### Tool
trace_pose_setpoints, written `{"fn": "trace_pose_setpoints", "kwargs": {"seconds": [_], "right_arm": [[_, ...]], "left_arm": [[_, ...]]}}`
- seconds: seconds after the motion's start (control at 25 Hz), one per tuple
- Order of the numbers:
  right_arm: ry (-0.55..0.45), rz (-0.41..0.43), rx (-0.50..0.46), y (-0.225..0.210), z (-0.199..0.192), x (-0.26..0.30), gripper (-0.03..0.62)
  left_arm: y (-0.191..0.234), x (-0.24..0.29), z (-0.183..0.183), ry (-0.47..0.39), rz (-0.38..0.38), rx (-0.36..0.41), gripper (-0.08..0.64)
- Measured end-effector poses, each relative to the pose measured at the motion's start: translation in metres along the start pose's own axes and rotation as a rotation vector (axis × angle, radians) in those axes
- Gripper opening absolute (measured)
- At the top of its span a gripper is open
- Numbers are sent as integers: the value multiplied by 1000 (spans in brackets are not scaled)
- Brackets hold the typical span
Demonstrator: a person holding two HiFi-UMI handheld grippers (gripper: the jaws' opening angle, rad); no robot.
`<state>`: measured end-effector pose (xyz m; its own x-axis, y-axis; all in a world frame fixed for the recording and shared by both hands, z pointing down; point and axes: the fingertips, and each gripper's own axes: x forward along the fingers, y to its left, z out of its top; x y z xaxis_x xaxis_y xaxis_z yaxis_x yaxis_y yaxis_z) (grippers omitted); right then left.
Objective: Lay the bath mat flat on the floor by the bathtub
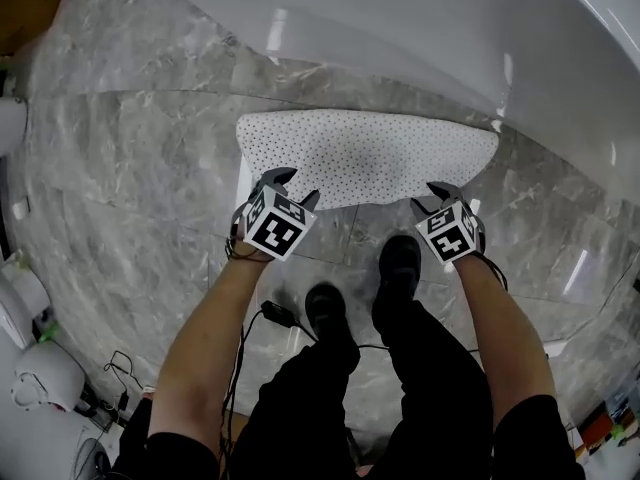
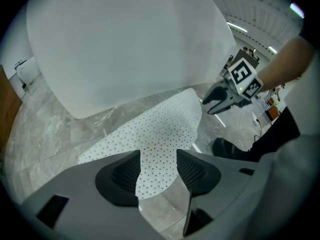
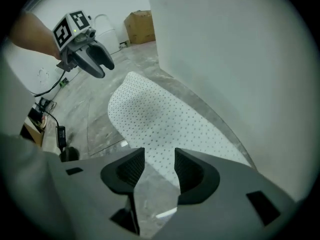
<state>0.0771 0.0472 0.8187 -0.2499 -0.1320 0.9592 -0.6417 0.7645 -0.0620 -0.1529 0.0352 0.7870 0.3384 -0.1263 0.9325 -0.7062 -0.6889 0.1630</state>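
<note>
Lying flat on the grey marble floor (image 1: 130, 168), the white dotted rubber bath mat (image 1: 365, 153) sits just beside the white bathtub (image 1: 400, 18). Left gripper (image 1: 293, 188) and right gripper (image 1: 428, 198) hover over its near edge, jaws apart, gripping nothing.

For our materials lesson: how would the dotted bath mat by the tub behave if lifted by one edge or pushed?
Probably floppy and light: the bath mat looks thin and lies flat. It might slide when pushed, since the floor looks polished.
</note>
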Motion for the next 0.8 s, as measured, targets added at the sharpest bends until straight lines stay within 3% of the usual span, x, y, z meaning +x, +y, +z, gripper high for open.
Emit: {"fn": "trace_pose_setpoints", "kwargs": {"seconds": [0.2, 0.44, 0.6, 0.68, 0.8], "right_arm": [[-11, -27, -253, -56, 56, 42, 202], [37, -42, -474, -99, 92, 86, 218], [57, 109, -418, -110, 86, 103, 227], [114, 191, -420, -112, 68, 111, 239], [153, 243, -448, -116, 52, 120, 238]], "left_arm": [[21, 56, 2, 64, 21, 210, 242], [67, 94, 31, 23, 93, 279, 250], [91, 115, 47, 59, 123, 387, 273], [90, 127, 53, 107, 87, 451, 275], [84, 142, 52, 208, 35, 544, 275]]}}
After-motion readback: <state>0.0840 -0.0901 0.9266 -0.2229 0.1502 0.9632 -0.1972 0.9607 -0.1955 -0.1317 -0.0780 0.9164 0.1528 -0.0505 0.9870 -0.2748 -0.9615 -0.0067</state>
